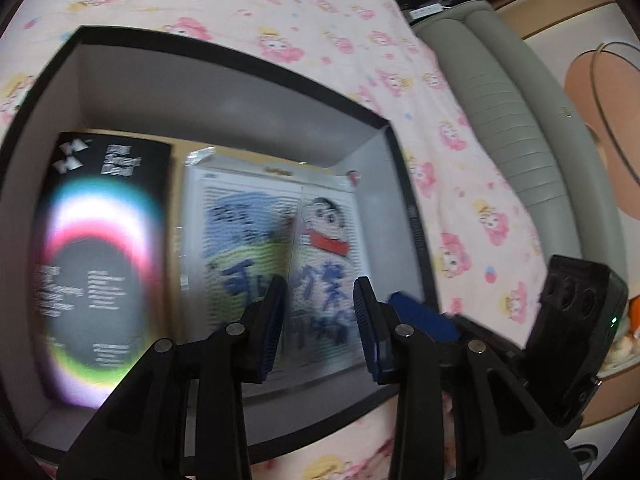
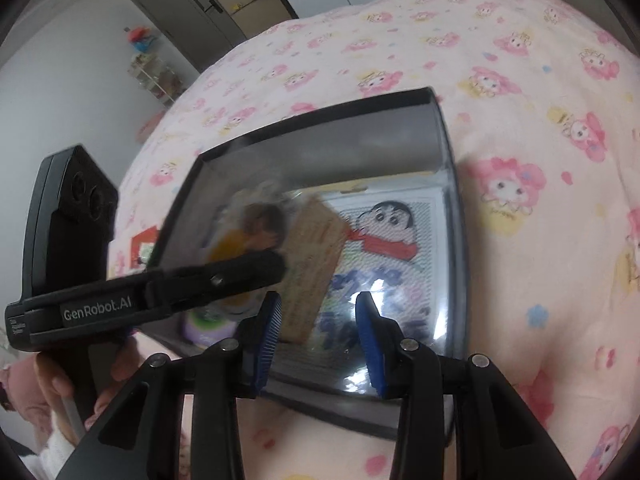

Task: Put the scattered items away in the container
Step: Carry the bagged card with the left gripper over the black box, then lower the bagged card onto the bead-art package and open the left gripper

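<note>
Both tongs hang over the black box (image 1: 240,64) on the bed (image 1: 320,12).

Left tongs (image 1: 320,320): spread, nothing between them.

Right tongs (image 2: 318,332): likewise spread, nothing between them.

Cartoon picture pack (image 1: 320,232) and black carton (image 1: 100,260) lie inside.

Step, as I judge: drop-off finished. Next: find remaining strays.

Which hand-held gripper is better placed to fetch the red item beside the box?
Left, probably. The left hand-held gripper reaches in from the side of the box where the red item lies; the right hand-held gripper has the box between.
</note>
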The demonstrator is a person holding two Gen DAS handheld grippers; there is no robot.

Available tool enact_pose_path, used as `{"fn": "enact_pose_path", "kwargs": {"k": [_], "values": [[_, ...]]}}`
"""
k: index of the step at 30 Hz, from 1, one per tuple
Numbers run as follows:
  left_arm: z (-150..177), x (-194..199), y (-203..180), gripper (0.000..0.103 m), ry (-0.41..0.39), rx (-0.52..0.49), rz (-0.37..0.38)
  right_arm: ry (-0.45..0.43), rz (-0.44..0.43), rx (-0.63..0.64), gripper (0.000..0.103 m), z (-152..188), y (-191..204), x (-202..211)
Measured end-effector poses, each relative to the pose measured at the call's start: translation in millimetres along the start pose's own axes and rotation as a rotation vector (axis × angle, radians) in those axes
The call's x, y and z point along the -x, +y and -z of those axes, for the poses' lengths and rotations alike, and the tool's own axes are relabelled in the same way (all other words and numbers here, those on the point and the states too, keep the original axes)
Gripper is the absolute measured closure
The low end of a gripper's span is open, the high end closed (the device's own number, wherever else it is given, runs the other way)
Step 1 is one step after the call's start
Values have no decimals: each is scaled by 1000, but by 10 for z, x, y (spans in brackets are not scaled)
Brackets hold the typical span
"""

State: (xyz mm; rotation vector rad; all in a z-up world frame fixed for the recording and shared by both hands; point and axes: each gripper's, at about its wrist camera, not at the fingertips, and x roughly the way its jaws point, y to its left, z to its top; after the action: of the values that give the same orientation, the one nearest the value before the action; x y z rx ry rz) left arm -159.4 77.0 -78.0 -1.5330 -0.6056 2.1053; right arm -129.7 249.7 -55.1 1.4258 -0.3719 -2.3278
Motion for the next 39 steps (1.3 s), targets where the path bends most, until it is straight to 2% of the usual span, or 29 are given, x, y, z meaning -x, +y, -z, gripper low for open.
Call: {"fn": "enact_pose_path", "kwargs": {"k": [4,9,13,18,21,24,27,30,32,34,37,39], "values": [[22,142,71,69,-33,-3,-86,-4,3,-24,68,1,-65,2],[66,320,170,57,-53,-29,-199,1,76,36,67,48,42,-46],[67,409,275,56,-71,-18,-240,3,104,63,67,33,92,-75],[6,292,427,56,-53,31,-307,3,123,91,67,-182,223,-107],[-29,85,481,56,6,54,-314,35,105,74,67,-293,245,-234],[-22,-52,503,56,54,63,-317,80,111,58,67,-266,207,-393],[-19,-116,422,56,42,31,-326,119,153,88,67,-161,190,-487],[-4,-202,315,56,53,9,-294,122,213,106,67,-109,160,-502],[12,-278,287,63,85,6,-282,124,210,109,68,-90,148,-491],[27,-316,311,63,92,13,-278,116,228,112,68,-83,151,-462],[34,-275,349,61,91,23,-228,107,229,118,68,-57,154,-430],[26,-246,396,62,109,40,-151,96,235,125,68,-53,157,-412]]}}
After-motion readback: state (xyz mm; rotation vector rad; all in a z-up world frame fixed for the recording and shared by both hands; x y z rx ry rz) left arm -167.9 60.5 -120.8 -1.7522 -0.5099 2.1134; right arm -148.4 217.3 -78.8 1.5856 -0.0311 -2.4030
